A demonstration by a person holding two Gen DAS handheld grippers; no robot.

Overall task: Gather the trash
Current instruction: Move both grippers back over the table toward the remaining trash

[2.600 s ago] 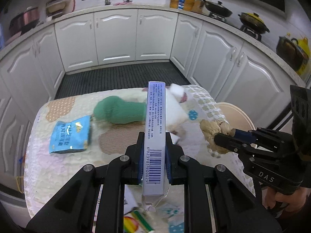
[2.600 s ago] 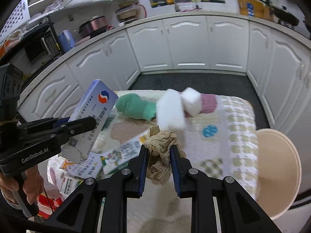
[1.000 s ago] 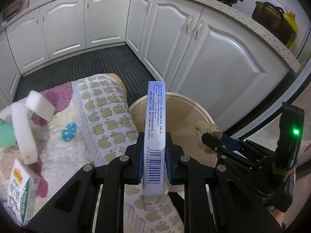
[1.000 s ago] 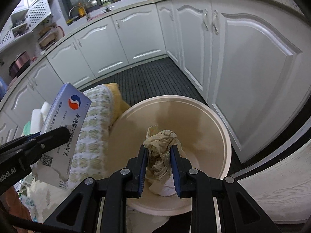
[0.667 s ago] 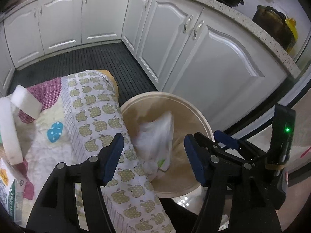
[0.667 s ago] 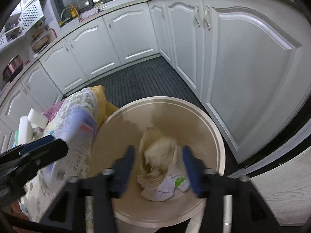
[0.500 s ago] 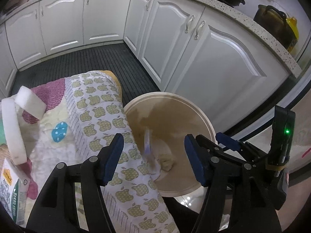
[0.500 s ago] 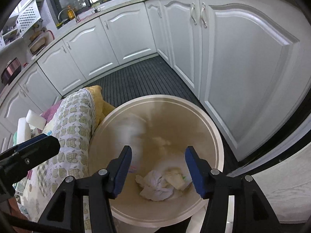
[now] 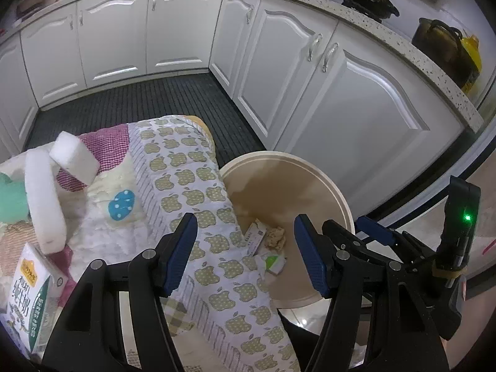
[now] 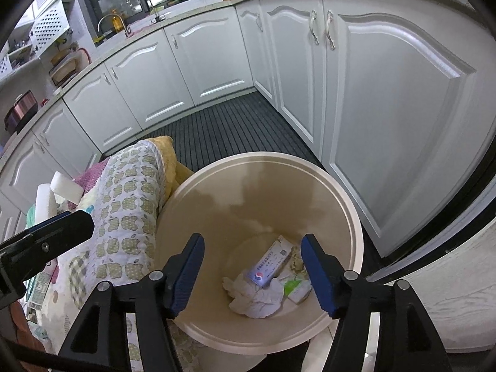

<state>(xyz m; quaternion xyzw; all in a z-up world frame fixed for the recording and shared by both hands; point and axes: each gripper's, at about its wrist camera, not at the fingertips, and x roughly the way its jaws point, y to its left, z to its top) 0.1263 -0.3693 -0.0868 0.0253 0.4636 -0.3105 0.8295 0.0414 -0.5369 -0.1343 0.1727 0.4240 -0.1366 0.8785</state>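
Off to my left, on the counter under its quilted cloth with the apple print (image 9: 186, 186), stands a white and green milk carton (image 9: 28, 297), with a long white foam block (image 9: 43, 201) leaning just behind it and a smaller white foam block (image 9: 76, 161) touching that one's upper end. A bit of soft mint-green stuff (image 9: 11, 198) shows at the frame edge; I cannot tell what it is.

My left tool (image 9: 245, 257) is released, its blue-padded jaws spread wide with nothing between them, and it hangs over the edge of the cloth and the near rim of the round beige plastic trash bin (image 9: 334, 192). The bin stands on the floor, touching the hanging cloth and close to the white cabinet doors (image 9: 341, 99).

Inside the bin, in the right wrist view, the blue and white cardboard box (image 10: 271, 262) lies tilted on the bottom, resting on crumpled white tissue (image 10: 254, 297). The tan crumpled paper wad (image 10: 296, 259) sits just beside the box's far end, and a small white and green packet (image 10: 296, 288) lies next to it.

My right tool (image 10: 252, 274) is also released, jaws wide apart and holding nothing, directly above the bin's mouth. In the left wrist view it shows as a black frame (image 9: 403, 263) beside the bin.
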